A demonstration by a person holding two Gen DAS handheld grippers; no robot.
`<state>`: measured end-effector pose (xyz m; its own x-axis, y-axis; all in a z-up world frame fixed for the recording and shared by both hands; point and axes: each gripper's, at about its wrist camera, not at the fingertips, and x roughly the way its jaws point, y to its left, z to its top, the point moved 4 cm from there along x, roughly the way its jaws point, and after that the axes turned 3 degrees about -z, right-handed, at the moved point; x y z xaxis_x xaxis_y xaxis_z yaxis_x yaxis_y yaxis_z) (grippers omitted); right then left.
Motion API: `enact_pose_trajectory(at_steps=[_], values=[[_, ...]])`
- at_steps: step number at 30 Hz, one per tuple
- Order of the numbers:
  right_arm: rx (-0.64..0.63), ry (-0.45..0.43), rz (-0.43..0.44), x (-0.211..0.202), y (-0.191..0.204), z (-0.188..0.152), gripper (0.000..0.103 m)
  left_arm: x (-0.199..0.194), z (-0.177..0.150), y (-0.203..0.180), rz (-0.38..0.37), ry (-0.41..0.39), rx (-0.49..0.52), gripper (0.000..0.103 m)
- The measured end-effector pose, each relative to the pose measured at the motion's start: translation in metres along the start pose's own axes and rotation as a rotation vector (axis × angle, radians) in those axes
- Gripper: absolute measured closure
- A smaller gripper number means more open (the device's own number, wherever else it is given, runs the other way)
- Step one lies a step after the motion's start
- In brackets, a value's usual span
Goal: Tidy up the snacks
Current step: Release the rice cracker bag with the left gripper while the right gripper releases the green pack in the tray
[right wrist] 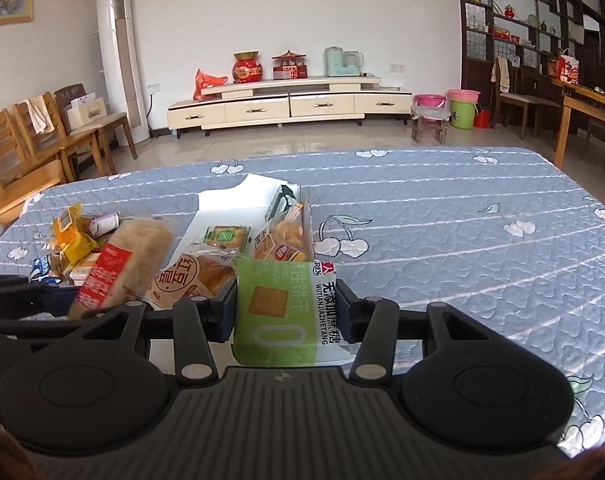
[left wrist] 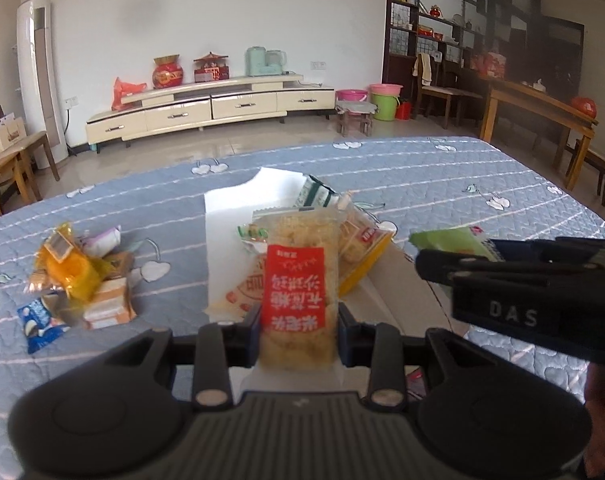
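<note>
Blue quilted cloth with white cherry prints (left wrist: 402,184) covers the table, and a white box (left wrist: 230,216) lies open near its middle; everything else is placed from that box.

The left gripper (left wrist: 298,320) hangs over the near end of the white box, its jaws closed on a clear packet with a red label (left wrist: 296,280). The packet stands between the fingers (left wrist: 252,320) and reaches forward from them, above the snacks already in the box. In the right wrist view the same packet (right wrist: 118,264) shows tilted, at the box's left edge.

The right gripper (right wrist: 288,312) is at the right side of the white box (right wrist: 222,200), just beside the left one, its jaws clamped on a green biscuit pack (right wrist: 278,312). The pack sits flat between the fingers (right wrist: 344,312), its white strip of print toward the right finger. From the left wrist view, the right gripper (left wrist: 422,260) comes in from the right with the green biscuit pack (left wrist: 450,240) sticking out past its tip.

Inside the box lie a red-bean bread bag (right wrist: 194,276), a small green cake pack (right wrist: 227,237), a clear bag of pastries (right wrist: 286,236) and a green-and-white packet (right wrist: 282,200) at the far end.

Left of the box, on the cloth, sits a loose heap of snacks (left wrist: 78,276): yellow wrappers, a pale box-shaped pack and a blue-and-white sachet (left wrist: 40,320).
</note>
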<state>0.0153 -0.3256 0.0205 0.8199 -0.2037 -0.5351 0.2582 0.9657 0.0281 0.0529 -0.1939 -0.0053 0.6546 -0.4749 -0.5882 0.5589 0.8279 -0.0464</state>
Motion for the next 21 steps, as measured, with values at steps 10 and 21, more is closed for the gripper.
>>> enact_pose_trajectory(at_steps=[10,21], values=[[0.0,0.018,-0.003,0.018,-0.001,0.005,0.039,0.011,-0.004,0.0,-0.086,0.024,-0.041,0.062],[-0.021,-0.043,-0.005,-0.006,0.007,0.011,0.024,-0.018,-0.003,0.026,0.008,-0.032,-0.106,0.018]])
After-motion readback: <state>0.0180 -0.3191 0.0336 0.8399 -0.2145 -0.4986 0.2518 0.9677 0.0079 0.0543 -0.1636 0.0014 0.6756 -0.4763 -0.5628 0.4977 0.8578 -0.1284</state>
